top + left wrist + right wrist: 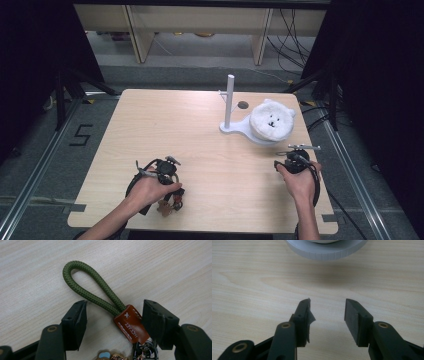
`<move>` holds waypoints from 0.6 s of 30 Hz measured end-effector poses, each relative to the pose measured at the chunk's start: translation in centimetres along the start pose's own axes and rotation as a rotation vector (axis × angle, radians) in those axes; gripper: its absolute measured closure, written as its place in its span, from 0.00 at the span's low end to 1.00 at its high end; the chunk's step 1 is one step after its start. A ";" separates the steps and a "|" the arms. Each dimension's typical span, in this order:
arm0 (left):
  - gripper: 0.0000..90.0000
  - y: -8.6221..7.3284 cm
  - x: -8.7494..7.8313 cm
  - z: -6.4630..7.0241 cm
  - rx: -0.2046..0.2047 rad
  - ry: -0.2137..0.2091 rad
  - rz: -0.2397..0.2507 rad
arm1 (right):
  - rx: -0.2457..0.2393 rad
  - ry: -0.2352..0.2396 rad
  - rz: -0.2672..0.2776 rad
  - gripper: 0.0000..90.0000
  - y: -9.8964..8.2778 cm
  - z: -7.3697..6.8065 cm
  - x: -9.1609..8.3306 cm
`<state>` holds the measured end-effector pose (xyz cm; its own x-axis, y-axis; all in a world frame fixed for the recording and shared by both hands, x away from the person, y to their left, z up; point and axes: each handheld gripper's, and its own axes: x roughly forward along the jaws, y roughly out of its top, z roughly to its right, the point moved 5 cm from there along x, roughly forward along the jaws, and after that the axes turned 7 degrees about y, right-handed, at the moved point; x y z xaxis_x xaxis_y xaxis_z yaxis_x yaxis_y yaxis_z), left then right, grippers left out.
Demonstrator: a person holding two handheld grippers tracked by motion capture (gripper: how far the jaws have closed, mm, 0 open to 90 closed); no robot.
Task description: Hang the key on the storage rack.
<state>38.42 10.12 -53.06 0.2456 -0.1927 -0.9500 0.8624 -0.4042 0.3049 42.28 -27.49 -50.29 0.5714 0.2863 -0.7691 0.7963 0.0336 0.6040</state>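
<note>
A keychain lies on the table near its front edge, with an olive-green rope loop point(92, 287), a brown leather tag point(131, 325) and metal rings below the tag. My left gripper point(115, 310) is open and straddles it: the tag lies against the right-hand jaw, and the other jaw stands clear of the rope. In the high view the left gripper point(165, 187) hangs over the keychain point(169, 204). My right gripper point(327, 312) is open with nothing between its fingers, and in the high view the right gripper point(294, 159) rests just in front of the white stand's base point(327, 252).
A white stand point(230, 100) with an upright pole and a small side peg rises at the back right. A white plush bear face point(271, 120) lies on its round base point(240, 131). A dark hole point(243, 105) marks the tabletop behind it.
</note>
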 end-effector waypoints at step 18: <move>0.55 -0.3 -0.1 0.3 0.138 0.043 -0.050 | -0.043 0.008 -0.003 0.63 -0.1 0.3 0.1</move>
<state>38.01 9.94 -52.99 0.2249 -0.1315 -0.9655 0.8058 -0.5320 0.2602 42.32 -27.73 -50.52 0.5672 0.2940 -0.7693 0.7887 0.0751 0.6102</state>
